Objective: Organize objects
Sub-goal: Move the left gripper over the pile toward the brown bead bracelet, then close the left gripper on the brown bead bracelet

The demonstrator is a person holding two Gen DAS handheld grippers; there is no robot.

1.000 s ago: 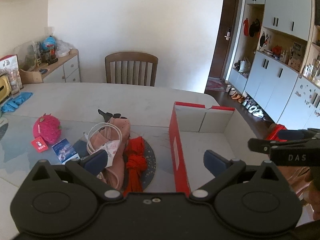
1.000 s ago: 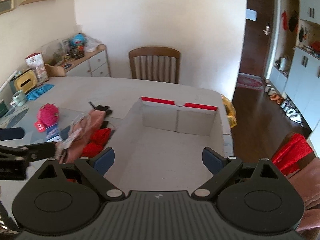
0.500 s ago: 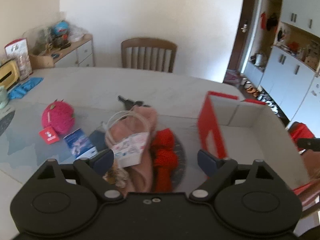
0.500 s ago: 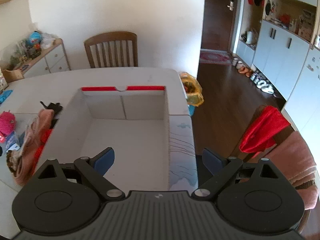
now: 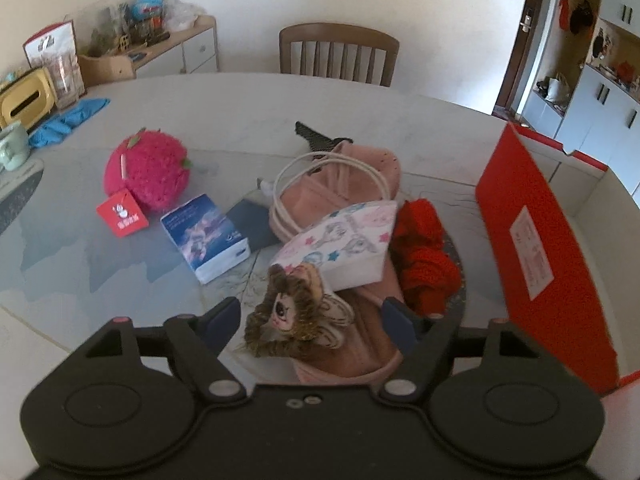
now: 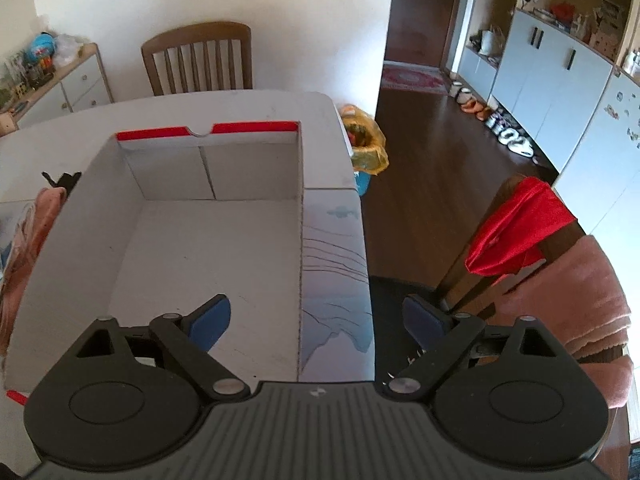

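A: Left wrist view first. What sits at my left gripper point(image 5: 310, 322)?

B: I see a shaggy brown doll point(image 5: 294, 316) with a stitched eye, lying between the blue pads. The jaws are closing, but neither pad presses it, so nothing is grasped. Just past the fingertips lies a soft pink cloth point(image 5: 340, 188), folded and fleecy, with a looped white cord point(image 5: 328, 172) on it and a printed pouch point(image 5: 340, 244) with stars.

A: And further out?

B: Right of the pouch is a lumpy red knit point(image 5: 424, 256). Ahead and left are a glossy booklet point(image 5: 204, 236) and a fuzzy pink strawberry toy point(image 5: 148, 172) with a red tag point(image 5: 121, 214). The red-sided box point(image 5: 528, 248) stands to the gripper's right, its near corner cut off by the frame.

A: Right wrist view?

B: My right gripper point(image 6: 316, 322) hangs released, jaws wide, straddling the near right wall of the box point(image 6: 200, 240): left pad over its plain white cardboard floor, right pad beyond the table point(image 6: 332, 240) edge. The pile is mostly hidden behind the box's left wall; only a pink strip shows.
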